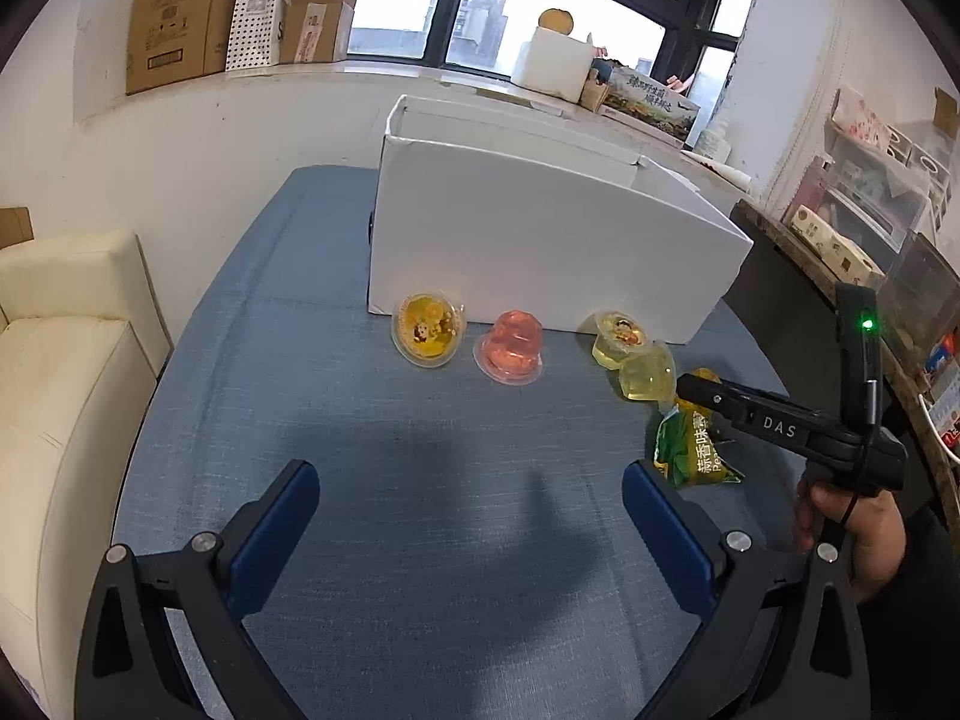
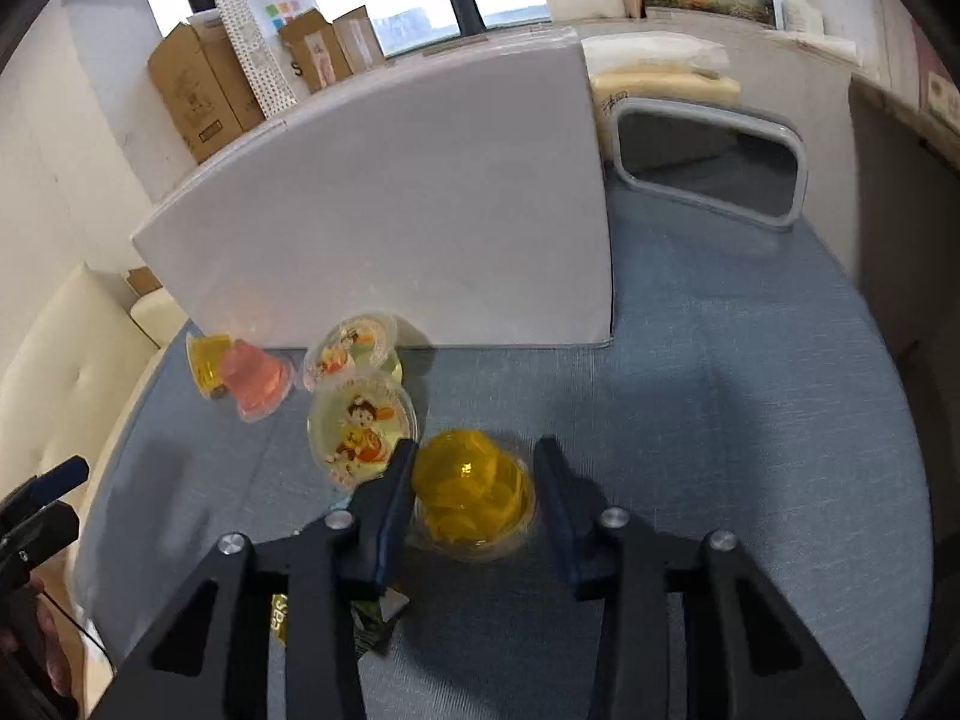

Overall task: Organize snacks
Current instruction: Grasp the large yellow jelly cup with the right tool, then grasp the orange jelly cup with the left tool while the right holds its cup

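Now | right gripper [image 2: 474, 480] tilted downward, clamping orange jelly cup [image 2: 474, 492] | left gripper [image 1: 471, 495] tilted downward, spread, empty

Open blue cloth up front, clutter against the box

The tall white cardboard box [image 1: 540, 234] walls off the far side; jelly cups [image 1: 509, 354] line its base, while bare blue tablecloth [image 1: 432, 516] lies open nearer.

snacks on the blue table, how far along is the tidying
Nothing visibly packed: the white cardboard box hides its inside. In hand: right claw closed on the orange jelly cup. Remaining: pink jelly cup, three yellow cups, green packet; left claw open.
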Available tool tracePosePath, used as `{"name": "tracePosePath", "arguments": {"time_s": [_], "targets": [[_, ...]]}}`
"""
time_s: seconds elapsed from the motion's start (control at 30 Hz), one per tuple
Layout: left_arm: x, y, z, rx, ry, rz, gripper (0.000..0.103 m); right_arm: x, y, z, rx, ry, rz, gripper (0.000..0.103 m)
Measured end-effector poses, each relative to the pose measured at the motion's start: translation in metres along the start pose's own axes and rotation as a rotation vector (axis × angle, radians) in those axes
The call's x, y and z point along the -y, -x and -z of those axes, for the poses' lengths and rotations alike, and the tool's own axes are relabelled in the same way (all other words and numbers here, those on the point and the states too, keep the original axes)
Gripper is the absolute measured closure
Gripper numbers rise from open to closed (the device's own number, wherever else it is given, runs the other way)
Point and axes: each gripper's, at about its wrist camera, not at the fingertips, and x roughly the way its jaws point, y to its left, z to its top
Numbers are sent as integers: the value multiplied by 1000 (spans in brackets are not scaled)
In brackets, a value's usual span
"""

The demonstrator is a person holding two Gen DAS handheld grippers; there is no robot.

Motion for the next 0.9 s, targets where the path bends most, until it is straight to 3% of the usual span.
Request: {"name": "tracePosePath", "arguments": {"time_s": [0.33, 0.57, 0.73, 0.77, 0.9], "targets": [[2, -33, -27, -4, -62, -15, 0, 4, 40, 14, 74, -11, -53, 68], [-18, -79, -62, -15, -13, -65, 0, -2, 62, 19, 104, -6, -67, 68], [-25, -99, -63, -35, -9, -74, 1, 0, 69, 21, 109, -4, -68, 68], [-26, -101, -63, -39, -3, -75, 3, 0, 69, 20, 109, -4, -65, 68], [-25, -109, -62, -66, -11, -50, 42, 1, 67, 20, 101, -1, -64, 68]]}}
